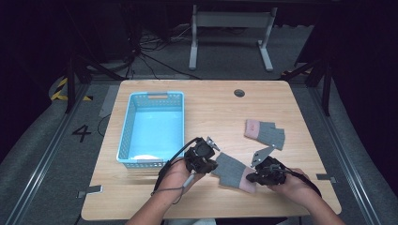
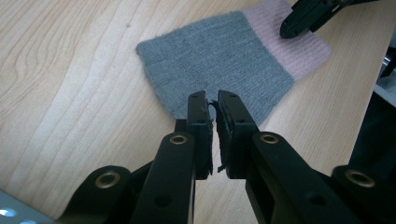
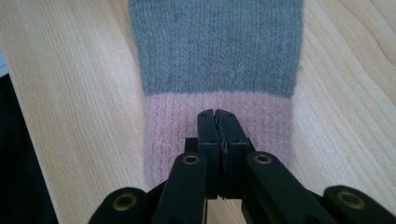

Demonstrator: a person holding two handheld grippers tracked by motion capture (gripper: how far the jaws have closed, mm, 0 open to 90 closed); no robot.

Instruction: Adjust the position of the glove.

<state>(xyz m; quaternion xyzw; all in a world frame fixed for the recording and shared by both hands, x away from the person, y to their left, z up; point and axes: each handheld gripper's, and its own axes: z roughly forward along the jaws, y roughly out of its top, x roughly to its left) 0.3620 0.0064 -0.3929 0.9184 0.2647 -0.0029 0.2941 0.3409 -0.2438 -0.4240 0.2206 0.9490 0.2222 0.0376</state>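
The left gripper [image 2: 212, 100] has its jaws nearly closed, a thin gap between them, and a scrap of dark cloth edge shows in that gap; whether they truly pinch the glove cannot be told. Its tips sit at the grey edge of the near glove [image 2: 224, 60]. The right gripper [image 3: 217, 114] has its jaws pressed together with no gap, tips down on the pink cuff of the same glove [image 3: 215, 51]; whether any cloth is caught between them cannot be told.

From above, this glove [image 1: 232, 169] lies flat on the wooden table [image 1: 206, 108] near the front edge, grey end to the left and pink cuff to the right, stretched between the left gripper [image 1: 209, 165] and the right gripper [image 1: 253, 177]. Each gripper is held in a hand coming in from the near side.

A second glove [image 1: 265, 133] of the same colours lies farther back and to the right, apart from both grippers. A light blue basket [image 1: 124, 140] stands on the left part of the table, just beside the left gripper.
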